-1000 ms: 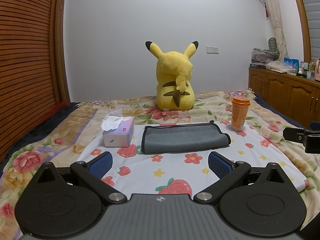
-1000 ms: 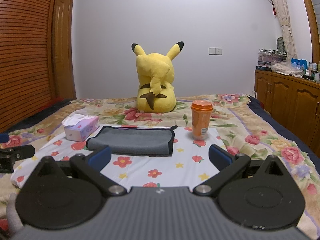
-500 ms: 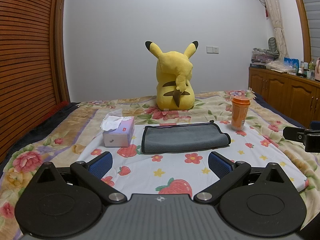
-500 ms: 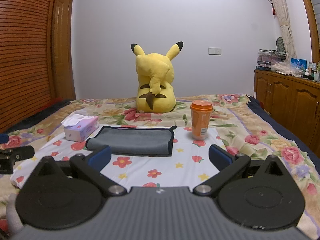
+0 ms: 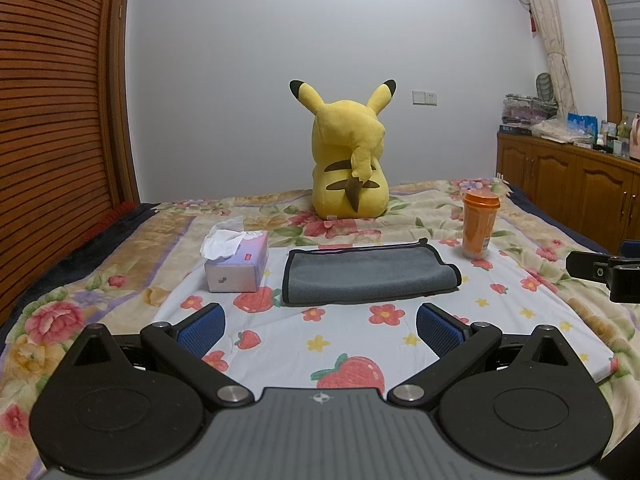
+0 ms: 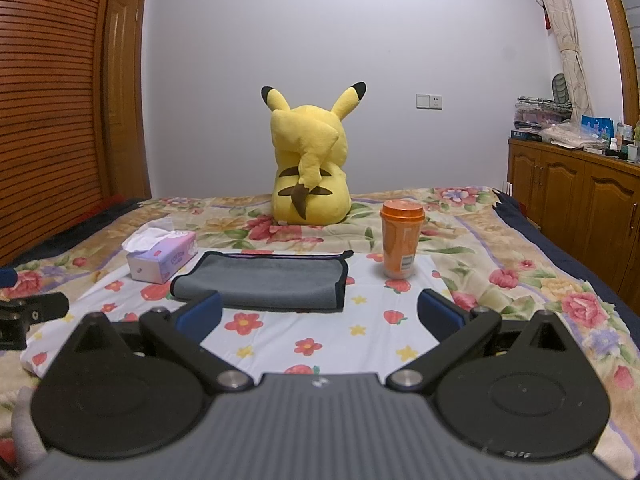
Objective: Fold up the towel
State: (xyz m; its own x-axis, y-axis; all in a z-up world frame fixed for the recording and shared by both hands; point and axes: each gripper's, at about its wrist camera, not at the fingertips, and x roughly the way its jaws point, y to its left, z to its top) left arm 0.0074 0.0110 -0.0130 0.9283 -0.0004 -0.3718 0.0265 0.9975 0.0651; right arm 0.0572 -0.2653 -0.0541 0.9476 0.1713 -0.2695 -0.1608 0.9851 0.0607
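A grey towel with black trim [image 5: 368, 274] lies folded flat on a white flowered cloth [image 5: 320, 344] on the bed; it also shows in the right wrist view [image 6: 264, 282]. My left gripper [image 5: 320, 326] is open and empty, held short of the towel's near edge. My right gripper [image 6: 318, 314] is open and empty, just in front of the towel's near right corner. Part of the right gripper shows at the right edge of the left wrist view [image 5: 600, 270], and part of the left gripper at the left edge of the right wrist view [image 6: 32, 312].
A tissue box [image 5: 236, 260] stands left of the towel. An orange cup with a lid [image 5: 478, 224] stands to its right. A yellow plush toy [image 5: 348, 160] sits behind. A wooden cabinet [image 5: 568, 184] runs along the right wall, slatted wood [image 5: 52, 120] on the left.
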